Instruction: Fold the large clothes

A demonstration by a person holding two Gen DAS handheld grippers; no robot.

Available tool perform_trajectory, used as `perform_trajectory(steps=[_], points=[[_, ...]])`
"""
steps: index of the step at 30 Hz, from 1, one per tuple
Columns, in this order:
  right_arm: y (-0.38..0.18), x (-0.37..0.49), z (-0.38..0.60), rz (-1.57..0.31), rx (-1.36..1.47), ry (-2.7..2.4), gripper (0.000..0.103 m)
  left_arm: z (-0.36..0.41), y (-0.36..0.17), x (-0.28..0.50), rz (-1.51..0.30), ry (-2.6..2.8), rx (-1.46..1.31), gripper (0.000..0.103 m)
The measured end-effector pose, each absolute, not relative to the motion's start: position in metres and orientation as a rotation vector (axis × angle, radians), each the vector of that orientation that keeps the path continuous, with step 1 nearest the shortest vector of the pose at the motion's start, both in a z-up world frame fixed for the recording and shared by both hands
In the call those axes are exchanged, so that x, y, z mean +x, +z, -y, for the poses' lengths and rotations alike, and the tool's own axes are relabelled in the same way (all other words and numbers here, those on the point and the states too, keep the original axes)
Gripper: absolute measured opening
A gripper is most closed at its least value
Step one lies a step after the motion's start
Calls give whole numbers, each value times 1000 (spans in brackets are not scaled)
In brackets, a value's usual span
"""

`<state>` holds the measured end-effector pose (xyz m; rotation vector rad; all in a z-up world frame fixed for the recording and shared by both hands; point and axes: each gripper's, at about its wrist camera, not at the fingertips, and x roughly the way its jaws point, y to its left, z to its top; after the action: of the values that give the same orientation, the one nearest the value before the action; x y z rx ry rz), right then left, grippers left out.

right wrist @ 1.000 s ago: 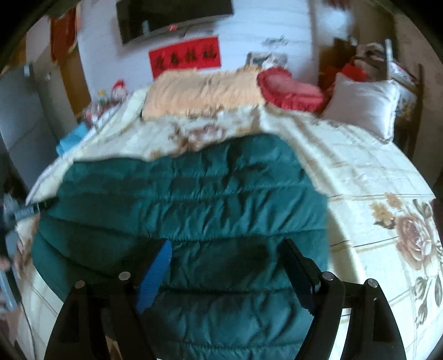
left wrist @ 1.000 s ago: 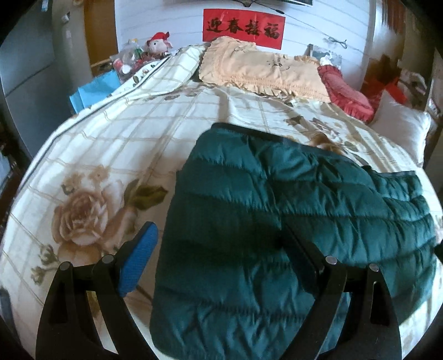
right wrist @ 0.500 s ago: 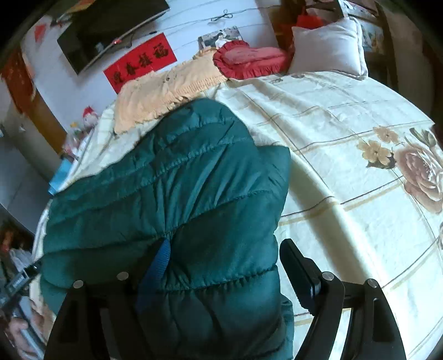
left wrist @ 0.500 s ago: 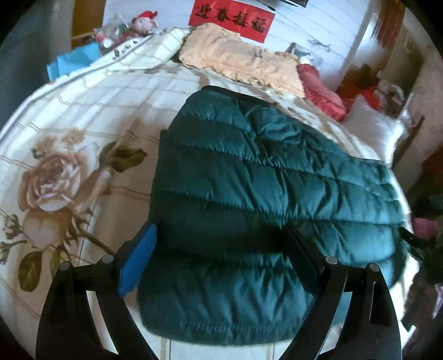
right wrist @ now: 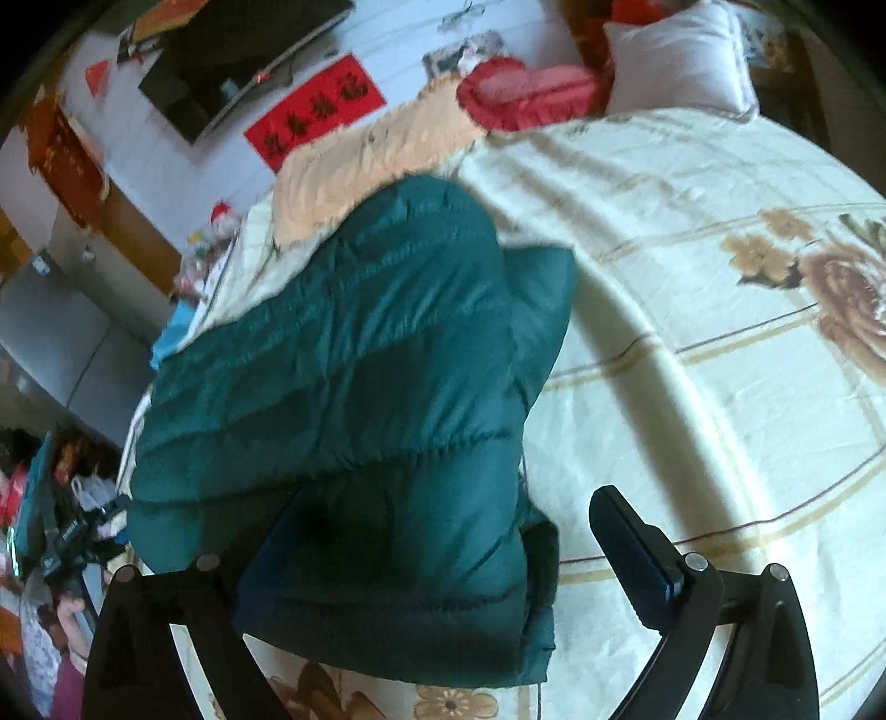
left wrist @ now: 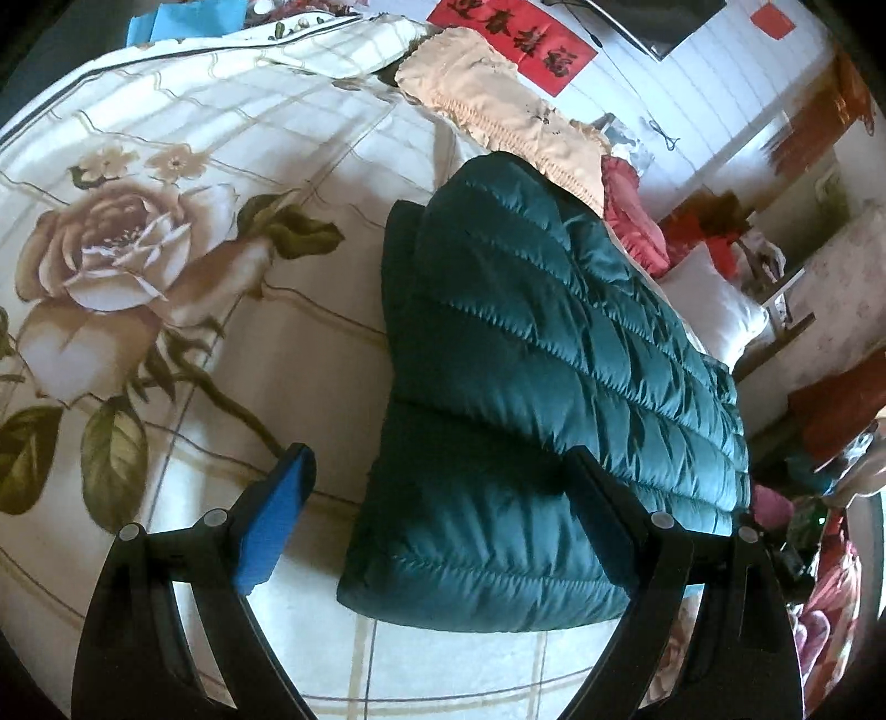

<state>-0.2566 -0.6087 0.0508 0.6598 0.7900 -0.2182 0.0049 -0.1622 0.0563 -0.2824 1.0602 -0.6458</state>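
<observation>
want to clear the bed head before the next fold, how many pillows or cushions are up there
3: a peach frilled one beyond the green jacket, a red ruffled one beside it, and a white one at the far corner. More may be hidden behind the jacket.

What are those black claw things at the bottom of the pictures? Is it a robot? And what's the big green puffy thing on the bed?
It is not a robot. A person holds a grabbing tool in each hand, and each tool has a small camera looking along its two fingers. One picture comes from the left gripper, the other from the right gripper.

The green puffy thing is a quilted jacket, folded up and lying on a bed with a flowery cover. Pillows sit at the far end, under a red banner on the wall.

Nothing is held right now. The left gripper's fingers are spread wide around the jacket's near corner. The right gripper's fingers are opening, with the jacket's edge between them but not pinched.
</observation>
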Motion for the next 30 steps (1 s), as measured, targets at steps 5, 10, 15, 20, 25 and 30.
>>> perform_trajectory(steps=[5,10,15,20,25,30], points=[[40,-246,609,-785,728,-145,102,173,48,9,-1091,-659,-276,91],[34,-235,605,-776,743,-114,103,178,33,18,-1144,-684,-335,102],[34,-230,602,-772,728,-125,103,185,34,17,-1122,-698,-317,102],[47,-229,585,-745,632,-136,80,192,41,7,-1086,-735,-293,85],[73,-238,572,-722,544,-124,46,184,60,-8,-1028,-767,-284,54],[87,-263,564,-720,573,-75,44,169,81,-34,-1016,-819,-280,52]])
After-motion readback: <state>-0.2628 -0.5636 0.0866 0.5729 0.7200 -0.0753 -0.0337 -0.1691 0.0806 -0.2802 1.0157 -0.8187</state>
